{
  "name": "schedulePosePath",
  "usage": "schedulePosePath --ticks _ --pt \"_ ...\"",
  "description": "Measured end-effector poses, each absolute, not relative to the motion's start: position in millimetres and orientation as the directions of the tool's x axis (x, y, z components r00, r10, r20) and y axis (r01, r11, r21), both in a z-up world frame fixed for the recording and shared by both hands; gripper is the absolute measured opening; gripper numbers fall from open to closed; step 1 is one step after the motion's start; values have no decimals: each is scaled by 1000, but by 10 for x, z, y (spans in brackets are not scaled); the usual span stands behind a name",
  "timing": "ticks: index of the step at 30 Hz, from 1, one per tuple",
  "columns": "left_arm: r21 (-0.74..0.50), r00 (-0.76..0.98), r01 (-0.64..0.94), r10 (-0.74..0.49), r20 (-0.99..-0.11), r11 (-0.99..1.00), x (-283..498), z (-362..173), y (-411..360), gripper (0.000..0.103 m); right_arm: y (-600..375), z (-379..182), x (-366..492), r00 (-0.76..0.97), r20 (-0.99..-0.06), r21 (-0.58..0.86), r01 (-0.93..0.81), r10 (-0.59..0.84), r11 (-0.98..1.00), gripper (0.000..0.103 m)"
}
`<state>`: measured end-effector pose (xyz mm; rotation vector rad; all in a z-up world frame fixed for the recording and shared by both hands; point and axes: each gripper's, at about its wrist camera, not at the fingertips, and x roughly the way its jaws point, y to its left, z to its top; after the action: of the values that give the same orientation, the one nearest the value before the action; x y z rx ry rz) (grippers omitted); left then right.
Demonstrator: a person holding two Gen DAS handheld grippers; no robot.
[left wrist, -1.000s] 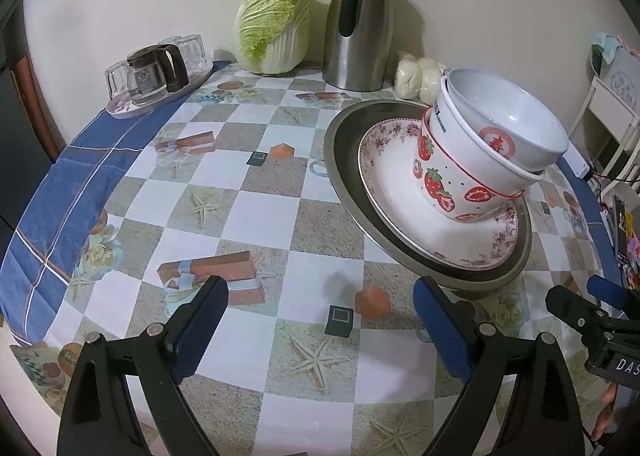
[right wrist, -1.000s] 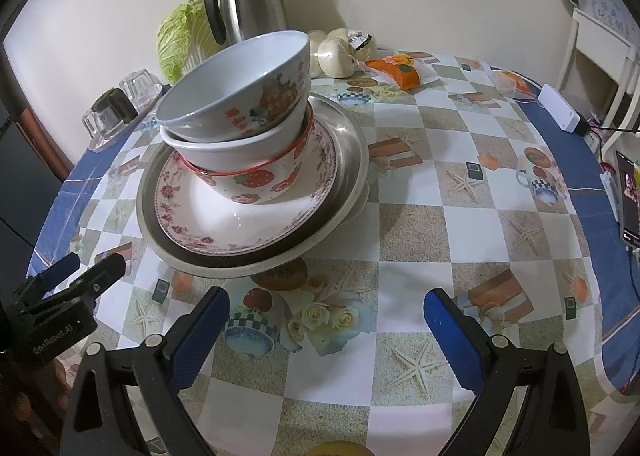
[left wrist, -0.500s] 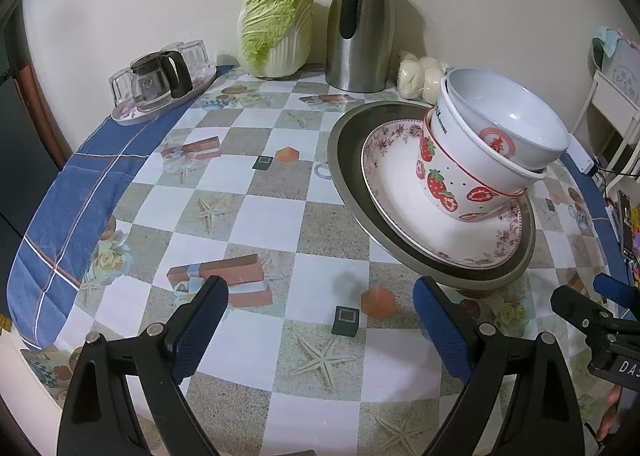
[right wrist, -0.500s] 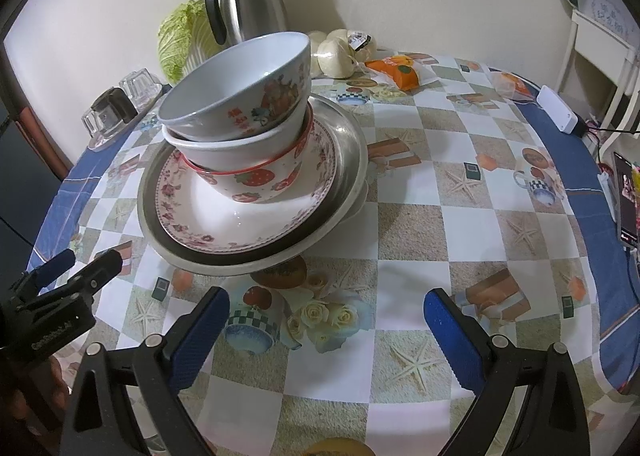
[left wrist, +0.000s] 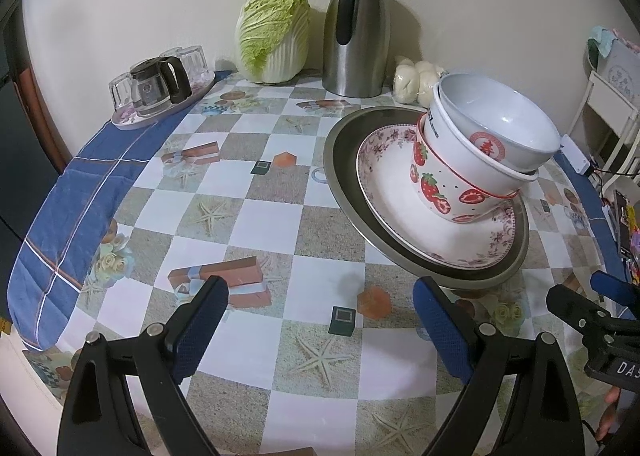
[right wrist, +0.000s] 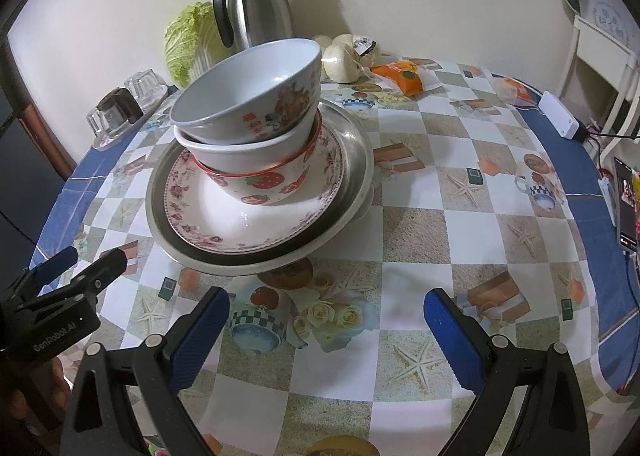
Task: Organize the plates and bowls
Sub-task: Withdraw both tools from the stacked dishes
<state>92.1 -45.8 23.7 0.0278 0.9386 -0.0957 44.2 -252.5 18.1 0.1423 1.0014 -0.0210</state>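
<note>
Bowls and plates sit in one leaning stack just in front of the steel thermos (left wrist: 357, 32): a white bowl (left wrist: 496, 124) nested in a strawberry bowl (left wrist: 452, 184), on a floral plate (left wrist: 394, 192), on a dark metal plate (left wrist: 340, 160). By their look they are glazed, stiff, slippery and breakable — and the tilt suggests the top bowl could slide. I judge the safest hold is a rim pinch on the top bowl, lifting it alone. Nearer than the stack from the thermos, the left gripper (left wrist: 320, 326) and right gripper (right wrist: 326, 330) hover over the tablecloth (left wrist: 256, 216), jaws spread wide, both empty.
</note>
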Motion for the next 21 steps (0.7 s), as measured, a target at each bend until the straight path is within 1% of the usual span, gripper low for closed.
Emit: schedulePosePath --ticks 21 --pt "-7 593 100 -66 -803 995 902 242 -468 94 -2512 205 435 546 -835 119 71 61 990 100"
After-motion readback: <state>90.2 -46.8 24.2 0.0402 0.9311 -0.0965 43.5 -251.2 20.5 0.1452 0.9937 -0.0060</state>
